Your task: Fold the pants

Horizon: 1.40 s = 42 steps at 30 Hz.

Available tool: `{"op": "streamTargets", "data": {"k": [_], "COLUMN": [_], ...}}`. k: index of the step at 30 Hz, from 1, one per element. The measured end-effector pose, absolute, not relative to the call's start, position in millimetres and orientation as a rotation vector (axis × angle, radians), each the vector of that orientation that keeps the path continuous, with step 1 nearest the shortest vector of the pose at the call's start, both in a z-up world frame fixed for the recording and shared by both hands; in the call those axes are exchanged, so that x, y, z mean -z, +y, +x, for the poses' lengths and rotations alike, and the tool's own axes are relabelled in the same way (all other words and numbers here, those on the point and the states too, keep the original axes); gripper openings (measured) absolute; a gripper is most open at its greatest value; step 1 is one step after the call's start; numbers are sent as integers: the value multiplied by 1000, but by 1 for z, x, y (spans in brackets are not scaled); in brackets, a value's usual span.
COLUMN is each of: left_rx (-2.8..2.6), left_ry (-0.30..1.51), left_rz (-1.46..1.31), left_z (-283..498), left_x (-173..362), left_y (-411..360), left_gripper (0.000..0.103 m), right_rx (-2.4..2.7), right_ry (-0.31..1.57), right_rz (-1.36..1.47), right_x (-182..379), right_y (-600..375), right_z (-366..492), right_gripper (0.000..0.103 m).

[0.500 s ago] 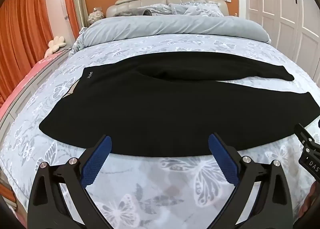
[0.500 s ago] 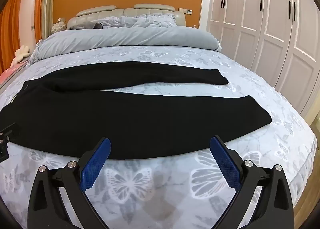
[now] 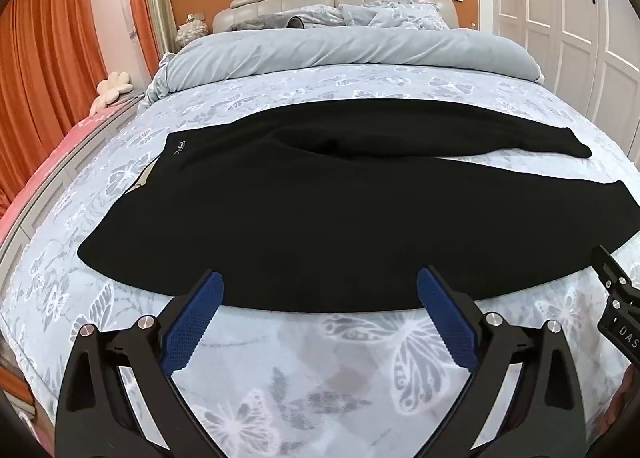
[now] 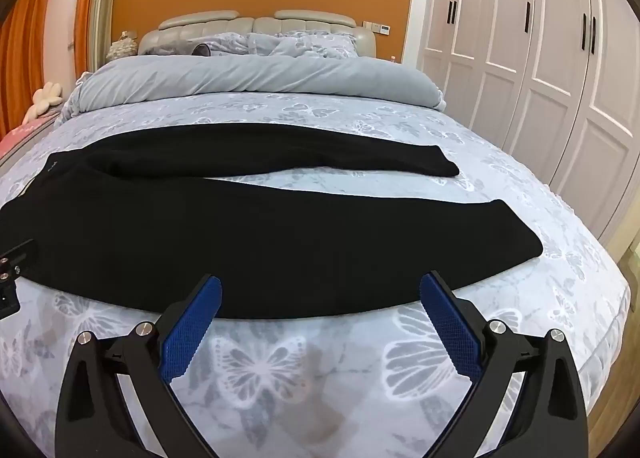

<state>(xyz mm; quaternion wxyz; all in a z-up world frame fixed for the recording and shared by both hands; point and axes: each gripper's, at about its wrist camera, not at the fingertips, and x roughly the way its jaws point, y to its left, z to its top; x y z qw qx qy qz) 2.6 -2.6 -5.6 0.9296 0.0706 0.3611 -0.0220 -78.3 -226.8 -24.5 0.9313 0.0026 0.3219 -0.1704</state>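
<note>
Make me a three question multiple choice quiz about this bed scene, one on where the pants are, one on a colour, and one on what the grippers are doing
1. Where do the pants lie?
A. Spread flat across the bed
B. Hung on the wardrobe door
C. Bundled on the pillows

2. What colour are the pads of the grippers?
A. Red
B. Blue
C. White

3. What state are the left gripper and right gripper in?
A. Both shut on the fabric
B. One open, one shut
C. Both open, holding nothing

Answers:
1. A, the black pants stretch sideways over the butterfly-print bed cover, waistband at left, both legs running right.
2. B, each wrist view shows blue textured pads on black fingers.
3. C, in both views the jaws stand wide apart near the pants' front edge with no fabric between them.
</note>
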Motion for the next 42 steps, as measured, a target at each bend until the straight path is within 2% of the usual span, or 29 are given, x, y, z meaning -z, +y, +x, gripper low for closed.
{"op": "streamTargets", "data": {"k": [42], "left_rx": [45], "left_ry": [747], "left_rz": [147], "left_z": [3], "left_x": [11], "left_y": [-4], "left_gripper": [96], "right_rx": [346], "right_ry": [647], "right_rz": [7], "right_x": [24], "right_y": [-226], "right_z": [-78], "right_gripper": [98]}}
